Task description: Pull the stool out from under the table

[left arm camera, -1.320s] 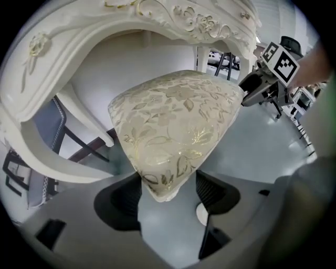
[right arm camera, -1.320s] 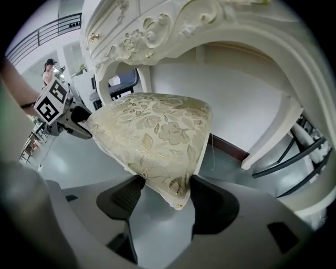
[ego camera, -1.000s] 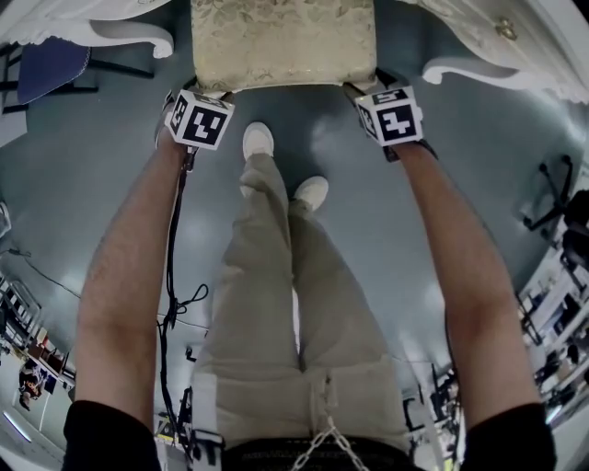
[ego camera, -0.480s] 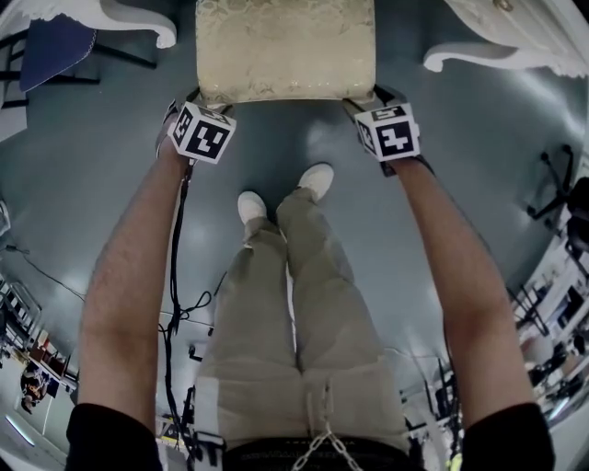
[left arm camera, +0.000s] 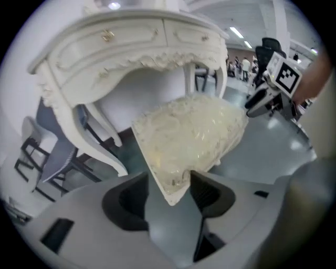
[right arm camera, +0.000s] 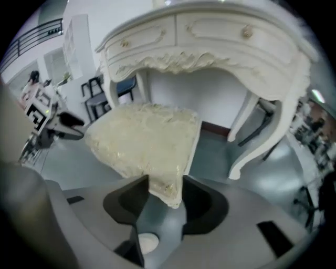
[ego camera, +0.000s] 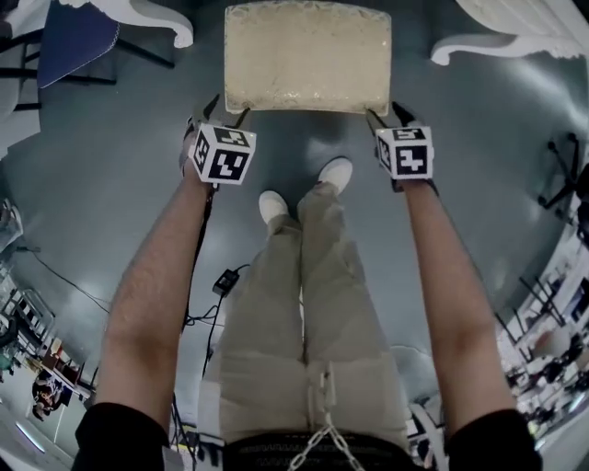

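Note:
The stool (ego camera: 308,55) has a cream brocade cushion and stands on the grey floor, out from under the white carved table (ego camera: 152,18). My left gripper (ego camera: 225,109) holds its near left corner and my right gripper (ego camera: 386,112) its near right corner. In the left gripper view the stool's (left arm camera: 189,136) corner sits wedged in my left gripper (left arm camera: 169,186), whose jaws are closing on it. In the right gripper view the stool's (right arm camera: 144,139) other corner sits in my right gripper (right arm camera: 165,192), whose jaws are also closing on it.
The table (left arm camera: 131,47) (right arm camera: 210,37) stands beyond the stool, with curved legs on either side. The person's white shoes (ego camera: 273,204) are just behind the stool. A cable with a black box (ego camera: 224,281) lies on the floor. A blue chair (ego camera: 69,37) stands far left, an office chair (ego camera: 566,184) at the right.
The stool has slid out from under the table toward the person, both grippers moving back with it. The person's feet have stepped backward.

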Action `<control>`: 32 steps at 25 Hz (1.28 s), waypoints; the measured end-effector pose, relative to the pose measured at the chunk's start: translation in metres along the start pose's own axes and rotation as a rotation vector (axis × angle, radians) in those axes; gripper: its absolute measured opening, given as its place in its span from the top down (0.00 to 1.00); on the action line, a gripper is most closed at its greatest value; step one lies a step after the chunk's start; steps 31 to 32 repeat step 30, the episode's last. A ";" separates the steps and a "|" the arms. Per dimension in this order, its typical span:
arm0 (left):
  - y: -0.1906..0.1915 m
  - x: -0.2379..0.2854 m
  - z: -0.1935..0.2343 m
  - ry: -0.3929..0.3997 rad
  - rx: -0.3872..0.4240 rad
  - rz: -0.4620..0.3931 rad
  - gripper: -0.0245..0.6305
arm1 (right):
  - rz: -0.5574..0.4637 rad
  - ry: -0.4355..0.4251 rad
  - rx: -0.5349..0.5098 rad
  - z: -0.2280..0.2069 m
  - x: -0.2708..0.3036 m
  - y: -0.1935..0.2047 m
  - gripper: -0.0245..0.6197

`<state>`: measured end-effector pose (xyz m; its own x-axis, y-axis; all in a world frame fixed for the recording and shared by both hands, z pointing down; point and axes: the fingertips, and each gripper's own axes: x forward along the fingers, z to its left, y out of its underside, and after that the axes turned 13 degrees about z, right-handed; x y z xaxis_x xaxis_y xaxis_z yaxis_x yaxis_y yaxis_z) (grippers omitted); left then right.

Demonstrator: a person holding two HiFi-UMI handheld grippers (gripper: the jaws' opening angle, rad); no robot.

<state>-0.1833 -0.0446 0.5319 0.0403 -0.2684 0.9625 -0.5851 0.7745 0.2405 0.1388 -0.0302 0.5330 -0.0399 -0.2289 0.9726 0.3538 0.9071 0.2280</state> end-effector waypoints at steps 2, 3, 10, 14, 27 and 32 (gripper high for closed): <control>-0.015 -0.054 0.010 -0.050 -0.106 -0.183 0.86 | -0.148 0.022 0.168 -0.003 -0.044 -0.013 0.92; -0.023 -0.088 0.012 -0.048 -0.155 -0.279 0.92 | -0.242 0.003 0.229 0.000 -0.072 -0.022 0.95; -0.056 -0.271 -0.003 0.014 -0.260 -0.666 0.96 | -0.673 0.008 0.151 0.044 -0.244 -0.046 0.96; -0.066 -0.290 -0.017 0.040 -0.231 -0.686 0.96 | -0.694 -0.025 0.090 0.068 -0.274 -0.038 0.96; -0.079 -0.258 -0.078 0.066 -0.103 -0.588 0.96 | -0.614 -0.130 0.044 0.085 -0.258 -0.011 0.96; -0.084 -0.253 -0.081 0.009 0.004 -0.553 0.96 | -0.613 -0.150 0.011 0.081 -0.256 -0.017 0.96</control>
